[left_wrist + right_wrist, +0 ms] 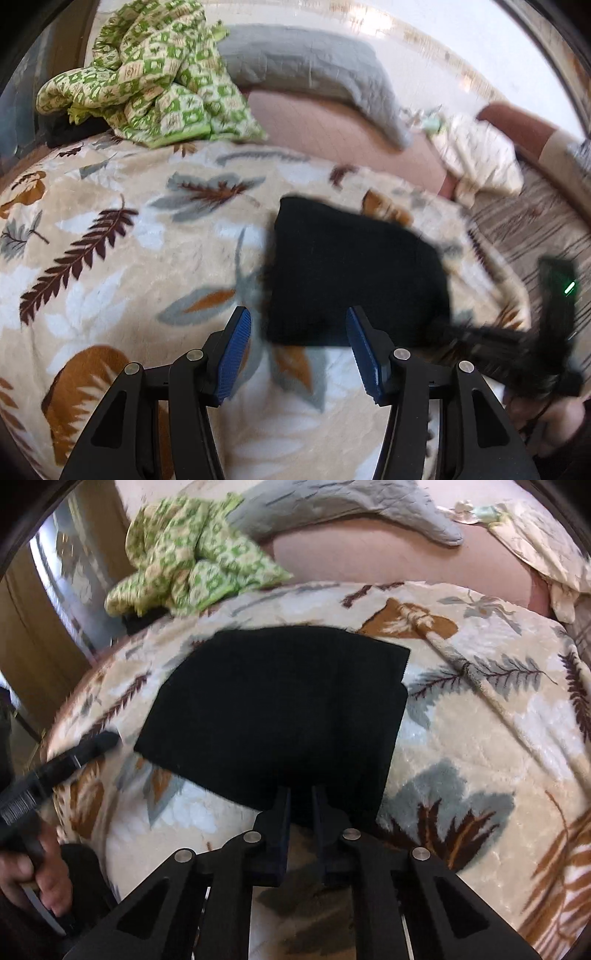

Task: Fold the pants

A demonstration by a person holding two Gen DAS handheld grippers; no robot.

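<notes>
Black folded pants (273, 716) lying as a compact rectangle on the leaf-patterned plush blanket (480, 738) of the bed, toward its near edge. Right tongs (300, 805) nearly closed, apparently pinching the near hem; left tongs (299, 354) half open, empty, beside the left edge. Probably final fold: lift hem, carry across.
</notes>
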